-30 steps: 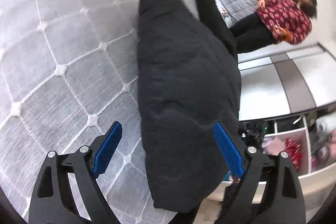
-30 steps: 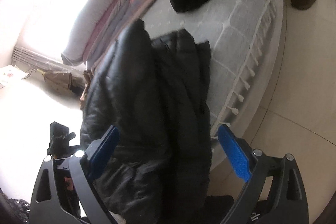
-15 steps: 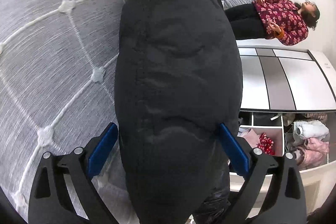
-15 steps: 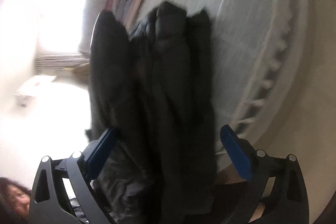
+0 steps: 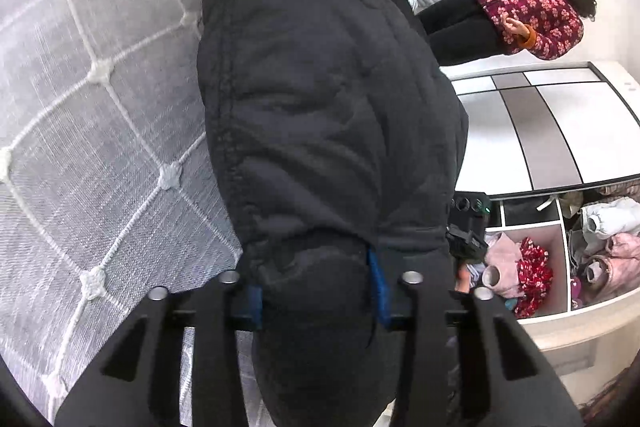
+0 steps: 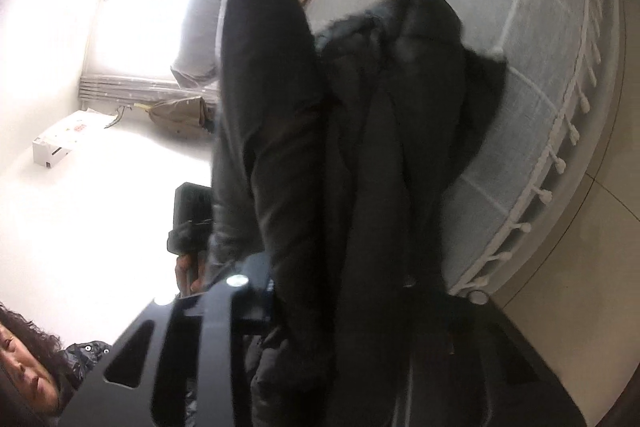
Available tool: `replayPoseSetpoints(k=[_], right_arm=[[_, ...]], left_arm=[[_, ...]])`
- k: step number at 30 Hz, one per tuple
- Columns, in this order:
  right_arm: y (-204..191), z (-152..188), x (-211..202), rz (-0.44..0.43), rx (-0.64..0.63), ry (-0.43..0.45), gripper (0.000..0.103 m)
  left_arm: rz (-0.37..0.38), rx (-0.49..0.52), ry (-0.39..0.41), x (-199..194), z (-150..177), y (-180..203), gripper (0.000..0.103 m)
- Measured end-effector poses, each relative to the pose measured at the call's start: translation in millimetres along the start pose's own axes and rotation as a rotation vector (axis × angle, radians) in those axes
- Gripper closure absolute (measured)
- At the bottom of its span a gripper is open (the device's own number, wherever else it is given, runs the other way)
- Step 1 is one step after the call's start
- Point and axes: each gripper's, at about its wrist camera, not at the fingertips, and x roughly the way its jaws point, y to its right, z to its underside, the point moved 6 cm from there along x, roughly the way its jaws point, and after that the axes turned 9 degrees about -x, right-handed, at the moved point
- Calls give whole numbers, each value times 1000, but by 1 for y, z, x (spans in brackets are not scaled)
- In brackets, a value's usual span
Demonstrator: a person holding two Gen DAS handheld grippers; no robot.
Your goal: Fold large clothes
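Grey quilted bed beneath both claws. Black padded jacket stretches ahead of the left claw and right claw, both closing, pinching its folds. Right of the left claw, shelf cubbies hold bundled clothes.

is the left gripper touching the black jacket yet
Touching: in the left wrist view the closing left gripper has both blue pads pinching the bunched black jacket.

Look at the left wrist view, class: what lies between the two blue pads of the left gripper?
A padded fold of the black jacket fills the gap in the left gripper. Its jaws are closing and the blue pads already pinch the fabric, with the grey bedspread beneath.
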Motion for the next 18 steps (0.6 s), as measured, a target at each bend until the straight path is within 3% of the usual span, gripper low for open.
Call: replayPoseSetpoints(k=[5,10,15,18], right_arm=[[-43,-14,-13,-50,-70,83,80],[-100,-43,-2,-101,-168,105,80],[-158,-72,52,-158,-241,85,80],[-182,-83,97,-188,-259,53,80]], left_arm=[[25,33,64,-28,-6,18,78],[39,111,151,-84,-22,50,79],[13,153,252,-160,-41,61,79],[-27,155,315,-221,-55,44,79]])
